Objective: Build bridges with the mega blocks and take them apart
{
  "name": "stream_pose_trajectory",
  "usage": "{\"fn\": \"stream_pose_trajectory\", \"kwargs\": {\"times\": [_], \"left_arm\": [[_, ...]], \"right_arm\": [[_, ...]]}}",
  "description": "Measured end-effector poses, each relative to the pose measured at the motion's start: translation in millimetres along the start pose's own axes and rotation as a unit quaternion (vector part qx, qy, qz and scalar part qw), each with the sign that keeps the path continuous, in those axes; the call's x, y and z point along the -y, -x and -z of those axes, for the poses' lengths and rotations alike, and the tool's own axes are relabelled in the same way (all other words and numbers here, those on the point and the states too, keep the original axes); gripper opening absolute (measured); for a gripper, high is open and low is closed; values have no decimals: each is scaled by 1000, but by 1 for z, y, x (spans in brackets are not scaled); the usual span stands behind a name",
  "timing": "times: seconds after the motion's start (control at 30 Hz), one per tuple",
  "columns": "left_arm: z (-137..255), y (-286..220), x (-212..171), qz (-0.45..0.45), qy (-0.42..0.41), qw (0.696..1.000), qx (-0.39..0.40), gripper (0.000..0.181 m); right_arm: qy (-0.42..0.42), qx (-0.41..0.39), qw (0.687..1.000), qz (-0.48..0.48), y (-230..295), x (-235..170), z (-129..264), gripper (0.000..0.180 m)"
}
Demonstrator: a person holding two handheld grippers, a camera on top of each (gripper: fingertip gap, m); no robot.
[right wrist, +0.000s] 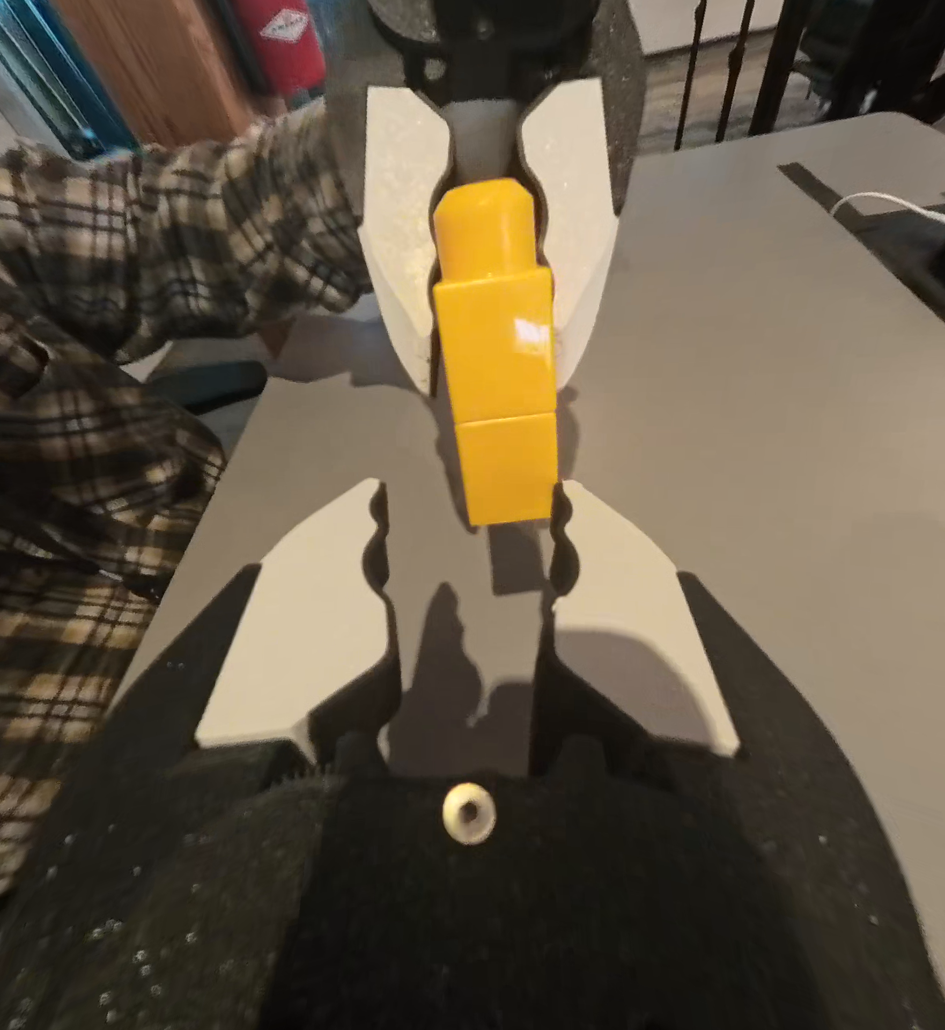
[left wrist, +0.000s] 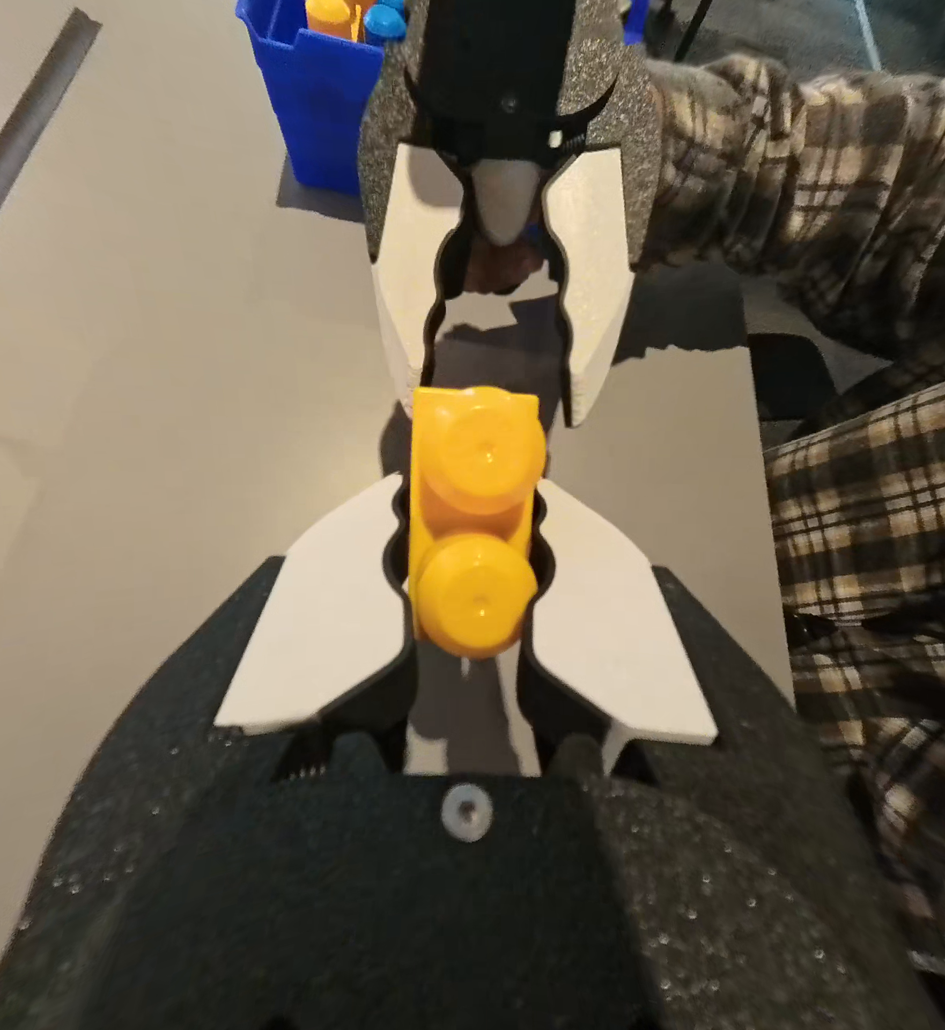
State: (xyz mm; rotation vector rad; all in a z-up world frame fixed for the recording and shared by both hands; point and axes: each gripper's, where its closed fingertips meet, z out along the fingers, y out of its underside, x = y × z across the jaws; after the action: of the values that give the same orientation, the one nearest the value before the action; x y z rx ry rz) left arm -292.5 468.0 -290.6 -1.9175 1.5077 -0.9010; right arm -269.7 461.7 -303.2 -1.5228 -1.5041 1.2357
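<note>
Fingers (left wrist: 342,602) of your left gripper (left wrist: 473,535) pinch the yellow block stack (left wrist: 473,518) by its studded end above the table (left wrist: 152,390); your right gripper (right wrist: 470,535) hangs wide, nothing held. Careful: pull off-axis and I reckon that stack twists free. Left view catches the blue bin (left wrist: 320,111) of blocks; right view alone shows the seam between two blocks.

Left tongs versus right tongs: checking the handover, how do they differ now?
The left white-fingered tongs are shut on the yellow plastic block stack; the right white-fingered tongs are open. The left grips the stack's studded end; the right flanks the opposite end. Both have wavy-edged fingers.
</note>
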Motion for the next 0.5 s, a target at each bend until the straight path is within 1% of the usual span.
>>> {"fn": "stream_pose_trajectory", "kwargs": {"times": [0.03, 0.1, 0.17, 0.23, 0.3, 0.33, 0.37, 0.4, 0.47, 0.5], "left_arm": [[0, -2, -1, 3, -1, 1000, -7, 40], [0, -6, -2, 7, -1, 1000, -20, 39], [-1, -7, -1, 2, 1, 1000, -15, 40], [-3, -11, 2, 3, -1, 1000, -24, 39], [-7, -14, 4, 1, 6, 1000, -31, 40], [-9, -16, 6, -1, 7, 999, -33, 40], [-10, -17, 7, -2, 7, 999, -35, 40], [-9, -17, 10, -4, 0, 999, -34, 40], [-6, -18, 17, -4, -37, 999, -38, 40], [-2, -17, 20, 3, -62, 997, -40, 47]], "right_arm": [[-10, 4, 1000, -6, 0, 0, 0, 53], [-18, -22, 1000, -9, -8, 0, 0, 63], [-18, -43, 999, 4, -12, 0, 0, 70], [-25, -28, 999, 10, -7, 3, -3, 68], [-18, -20, 999, 18, -3, 3, -9, 59], [-19, -5, 1000, 23, 2, 5, -12, 46], [-16, 8, 999, 27, 6, 4, -14, 36], [-11, 1, 999, 34, 6, 3, -15, 36], [-32, -15, 998, 45, 6, 7, -13, 36], [-47, -27, 997, 47, 4, 10, -9, 36]]}}
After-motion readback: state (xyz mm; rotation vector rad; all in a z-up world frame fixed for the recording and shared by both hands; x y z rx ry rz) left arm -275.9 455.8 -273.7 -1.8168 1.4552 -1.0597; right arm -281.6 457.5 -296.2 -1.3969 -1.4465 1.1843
